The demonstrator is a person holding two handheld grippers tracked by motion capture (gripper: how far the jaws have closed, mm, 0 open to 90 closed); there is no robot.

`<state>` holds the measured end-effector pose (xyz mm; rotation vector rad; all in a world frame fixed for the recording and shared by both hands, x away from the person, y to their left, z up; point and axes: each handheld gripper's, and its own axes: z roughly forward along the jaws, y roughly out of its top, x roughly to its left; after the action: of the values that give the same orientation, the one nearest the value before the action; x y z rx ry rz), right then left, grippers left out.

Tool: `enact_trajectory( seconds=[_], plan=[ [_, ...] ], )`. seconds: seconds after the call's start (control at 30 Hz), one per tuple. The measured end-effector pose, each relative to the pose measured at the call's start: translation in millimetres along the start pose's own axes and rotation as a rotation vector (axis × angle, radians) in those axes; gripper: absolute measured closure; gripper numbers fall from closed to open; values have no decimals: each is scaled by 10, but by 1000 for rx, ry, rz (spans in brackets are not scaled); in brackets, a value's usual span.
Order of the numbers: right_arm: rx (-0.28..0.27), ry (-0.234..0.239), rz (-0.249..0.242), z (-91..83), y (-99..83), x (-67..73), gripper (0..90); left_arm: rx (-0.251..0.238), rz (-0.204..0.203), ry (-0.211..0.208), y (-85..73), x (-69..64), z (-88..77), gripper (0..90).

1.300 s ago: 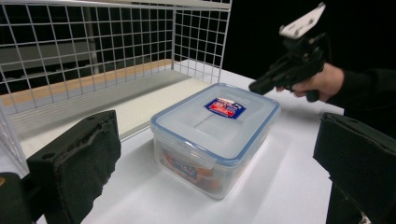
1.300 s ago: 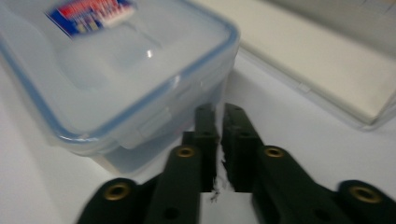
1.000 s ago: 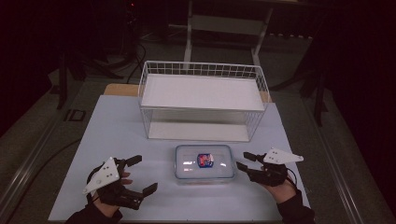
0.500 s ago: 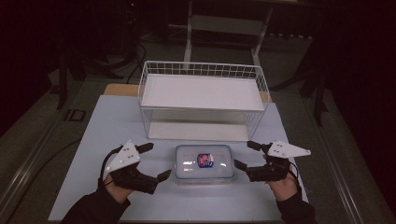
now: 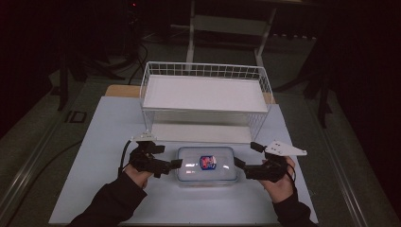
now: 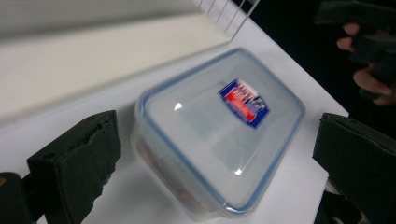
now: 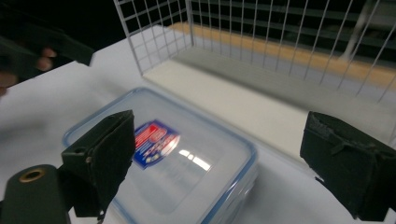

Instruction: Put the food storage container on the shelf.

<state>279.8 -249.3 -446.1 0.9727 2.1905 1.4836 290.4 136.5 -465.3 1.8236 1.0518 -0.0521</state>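
- The left gripper is at the left end of the clear rectangular plastic food box with a blue-rimmed lid and a red-and-blue sticker. Its jaws stand wide apart and hold nothing. In the left gripper view the box lies between the two pads with bare table on either side, so no grip is made yet.
- The box lies flat on the white table top, near the front edge, between the two grippers and just in front of the white wire two-level rack. Its lid is on.
- The right gripper is at the right end of the box, jaws as wide as they go, empty. In the right gripper view the box sits low between the pads, untouched.
- As I judge it, this is the approach to a two-handed lift: both grippers are lined up at the ends, but closing, lifting and placing are all left to do. Both rack shelves are bare.
- Against the earlier frames, the left gripper has travelled from the near left of the table to the box's left end. The right gripper has hardly shifted, and its jaws have just been opening, with nothing gripped between them. The box has not moved.
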Motion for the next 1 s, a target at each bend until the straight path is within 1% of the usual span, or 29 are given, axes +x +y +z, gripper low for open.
enact_trajectory(
  seconds=[0.03,0.07,0.1,0.17,0.23,0.27,0.3,0.33,0.37,0.4,0.43,0.47,0.5,0.53,0.6,0.63,0.67,0.7,0.73,0.8,0.83,0.87,0.9,0.93,0.97,1.0],
  plan=[
    [11,10,14,8,-15,-6,101,21,-45,-23,-6,50,32,9],
    [28,18,21,15,-28,-8,101,36,-73,-26,-14,87,63,9],
    [40,18,19,19,-40,-5,102,51,-99,-41,-23,126,101,9],
    [65,32,30,31,-64,-4,104,80,-147,-67,-37,191,159,9],
    [82,43,33,47,-89,-7,138,108,-180,-68,-55,242,235,9],
    [97,52,40,64,-103,-12,141,118,-186,-65,-61,255,260,9],
    [102,57,46,71,-112,-17,155,134,-200,-76,-70,269,296,9],
    [116,72,56,86,-120,-23,183,145,-209,-69,-80,277,323,9],
    [130,77,59,101,-126,-23,189,156,-217,-63,-86,281,348,9],
    [135,75,61,110,-132,-20,191,171,-222,-69,-93,287,371,9],
    [148,77,68,122,-134,-17,192,180,-233,-65,-99,292,385,10],
    [148,77,68,122,-134,-17,192,180,-233,-65,-99,292,385,10],
    [158,76,75,133,-135,-17,194,189,-255,-83,-107,310,404,10],
    [182,61,112,153,-135,-37,201,193,-284,-83,-112,321,417,11],
    [213,50,141,175,-137,-69,184,204,-305,-104,-122,341,432,30],
    [215,56,158,180,-143,-90,184,207,-311,-106,-127,349,438,60],
    [215,56,158,180,-143,-90,184,207,-311,-106,-127,349,438,96],
    [218,54,168,183,-148,-108,185,218,-318,-105,-134,360,449,96],
    [227,65,192,188,-155,-136,185,224,-333,-116,-149,380,464,168],
    [230,72,200,192,-158,-149,184,229,-352,-129,-173,402,485,240],
    [235,79,205,193,-159,-150,185,233,-355,-143,-185,411,494,295],
    [236,81,206,194,-161,-150,185,234,-364,-174,-208,424,511,322],
    [236,81,206,194,-161,-150,185,234,-364,-174,-208,424,511,325],
    [242,89,212,199,-166,-145,185,224,-379,-195,-237,452,508,332],
    [242,89,212,199,-166,-145,185,224,-379,-195,-237,452,508,355],
    [245,90,216,198,-171,-143,187,210,-377,-207,-246,480,480,355]
  ],
)
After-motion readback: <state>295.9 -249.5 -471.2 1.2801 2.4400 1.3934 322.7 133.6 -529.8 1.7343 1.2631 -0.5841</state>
